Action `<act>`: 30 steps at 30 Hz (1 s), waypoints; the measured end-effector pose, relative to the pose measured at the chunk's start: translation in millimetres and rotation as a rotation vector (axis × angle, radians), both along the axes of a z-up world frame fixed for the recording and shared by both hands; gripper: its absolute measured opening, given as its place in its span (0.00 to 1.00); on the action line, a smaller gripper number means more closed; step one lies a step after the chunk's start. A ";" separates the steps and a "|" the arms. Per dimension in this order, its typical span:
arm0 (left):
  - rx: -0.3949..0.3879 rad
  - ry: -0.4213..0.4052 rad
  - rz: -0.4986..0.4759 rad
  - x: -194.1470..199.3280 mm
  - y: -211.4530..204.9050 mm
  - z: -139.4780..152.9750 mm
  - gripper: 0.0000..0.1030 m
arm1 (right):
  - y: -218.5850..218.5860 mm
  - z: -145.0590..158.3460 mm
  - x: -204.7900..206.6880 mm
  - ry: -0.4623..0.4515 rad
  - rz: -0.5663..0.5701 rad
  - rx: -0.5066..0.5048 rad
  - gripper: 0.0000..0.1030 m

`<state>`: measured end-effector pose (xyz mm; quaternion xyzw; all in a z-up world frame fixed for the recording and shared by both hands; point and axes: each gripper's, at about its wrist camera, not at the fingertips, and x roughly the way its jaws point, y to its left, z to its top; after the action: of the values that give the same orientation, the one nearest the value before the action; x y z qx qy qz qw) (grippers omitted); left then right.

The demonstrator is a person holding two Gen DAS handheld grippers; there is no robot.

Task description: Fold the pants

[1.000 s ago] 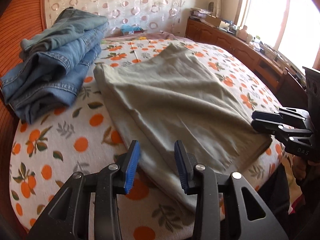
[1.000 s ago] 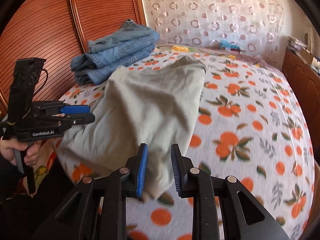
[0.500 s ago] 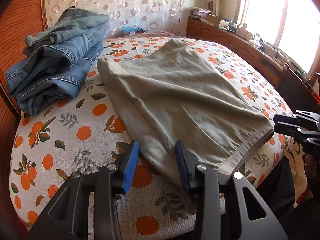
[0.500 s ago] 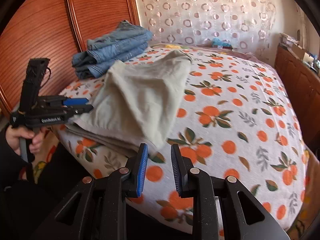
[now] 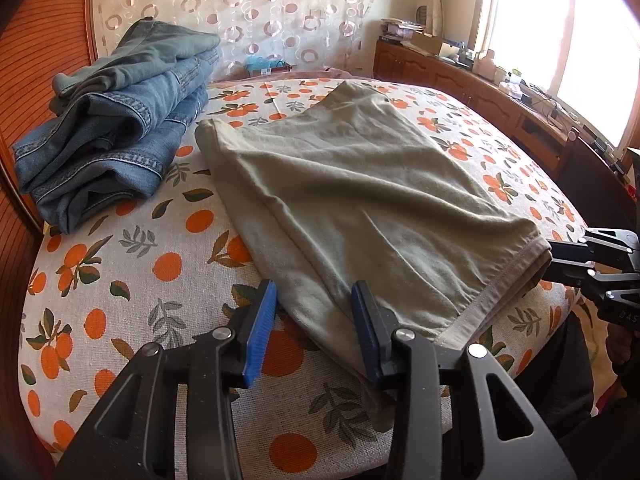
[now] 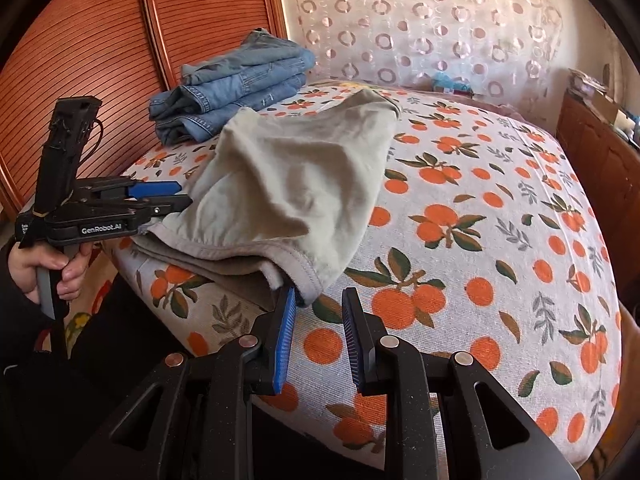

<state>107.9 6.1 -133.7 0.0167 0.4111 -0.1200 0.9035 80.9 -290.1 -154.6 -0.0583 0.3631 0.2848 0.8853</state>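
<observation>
The olive-grey pants lie folded on the bed, hem ends at the near edge. They also show in the right wrist view. My left gripper is open, its fingers on either side of the pants' near left corner, not closed on it. My right gripper is open just in front of the pants' near right hem corner, which touches its left finger. In the left wrist view the right gripper sits at the hem's right end. In the right wrist view the left gripper sits at the left edge.
A stack of folded blue jeans lies at the bed's far left, by the orange slatted panel. The bed cover has an orange-fruit print. A wooden cabinet with clutter runs under the window on the right.
Both grippers pulled back towards the near edge of the bed. The pants now lie flat and let go; both stay open and have come close to the hem corners again.
</observation>
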 end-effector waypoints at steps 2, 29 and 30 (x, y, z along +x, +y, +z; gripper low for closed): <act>-0.001 0.000 0.000 0.0 0.3 -0.1 0.39 | 1.2 -0.1 -0.6 -0.007 0.002 -0.008 0.24; -0.044 0.033 0.040 -26.5 21.3 6.5 0.40 | -25.6 7.9 -18.0 -0.014 -0.018 0.101 0.03; -0.055 0.030 0.043 -30.2 22.4 8.6 0.40 | -26.1 9.9 -16.4 -0.021 -0.024 0.107 0.04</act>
<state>77.7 28.5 -125.0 -0.0187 0.4217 -0.1118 0.8996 64.5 -316.2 -144.6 -0.0096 0.3386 0.2925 0.8942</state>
